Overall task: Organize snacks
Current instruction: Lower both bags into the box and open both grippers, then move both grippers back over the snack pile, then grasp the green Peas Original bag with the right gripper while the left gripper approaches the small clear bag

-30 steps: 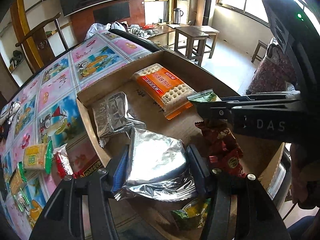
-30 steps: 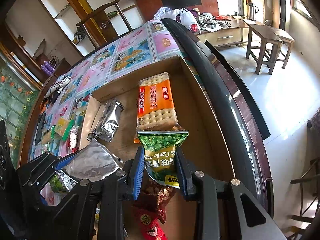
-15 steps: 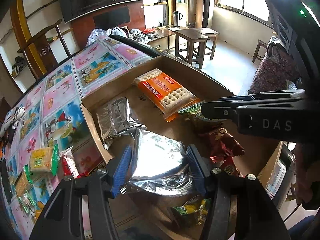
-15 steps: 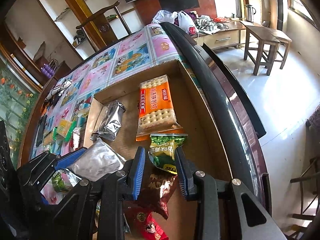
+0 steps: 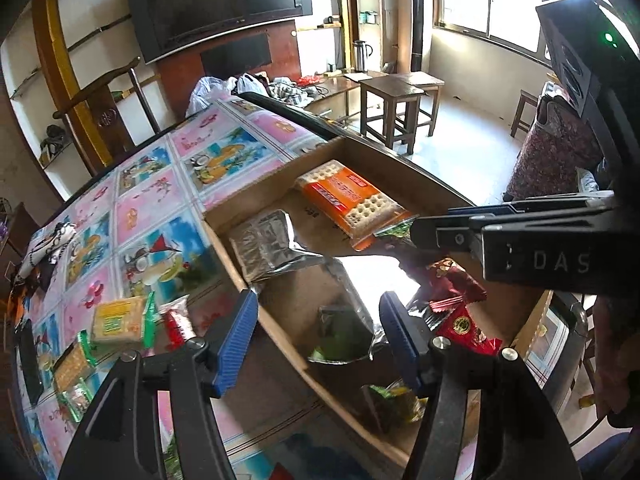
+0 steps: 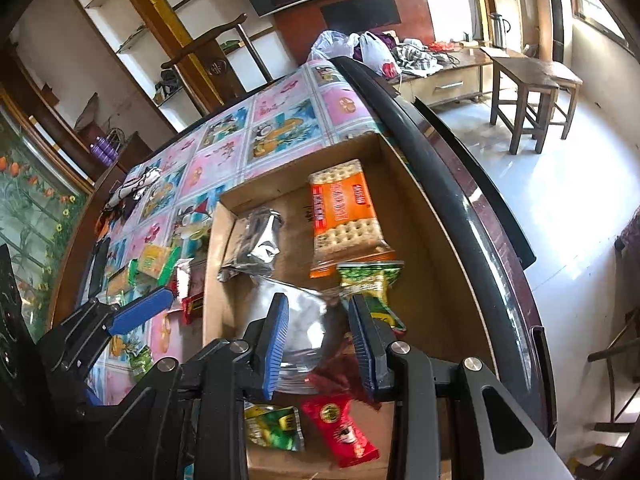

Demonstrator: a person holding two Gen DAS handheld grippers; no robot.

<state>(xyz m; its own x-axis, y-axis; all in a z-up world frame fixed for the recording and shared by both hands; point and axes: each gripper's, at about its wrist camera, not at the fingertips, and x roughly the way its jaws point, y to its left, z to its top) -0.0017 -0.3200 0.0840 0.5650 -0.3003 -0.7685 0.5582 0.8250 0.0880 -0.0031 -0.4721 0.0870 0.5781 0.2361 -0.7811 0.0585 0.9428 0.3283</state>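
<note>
- Roughly halfway, judging by what lies where: cardboard box (image 6: 404,264) at the table's (image 6: 280,120) right edge already holds most of the snacks.
- In the box, counted from the right wrist view: two silver foil packs (image 6: 256,248), one orange cracker pack (image 6: 344,212) at the far end, one green pea bag (image 6: 370,284), two red packets (image 6: 340,432), one green-yellow packet (image 6: 274,432) at the near end. Seven total.
- Left to move: a loose cluster by the table's left edge, just outside the box wall: yellow-green biscuit pack (image 5: 118,322), small red packet (image 5: 176,322), a few more green ones, count unclear.
- Left gripper (image 5: 316,340): jaws opening, nothing pinched; second foil pack (image 5: 360,296) lies below in the box.
- Right gripper (image 6: 320,344): jaws narrow, empty; pea bag sits just beyond its right finger.
</note>
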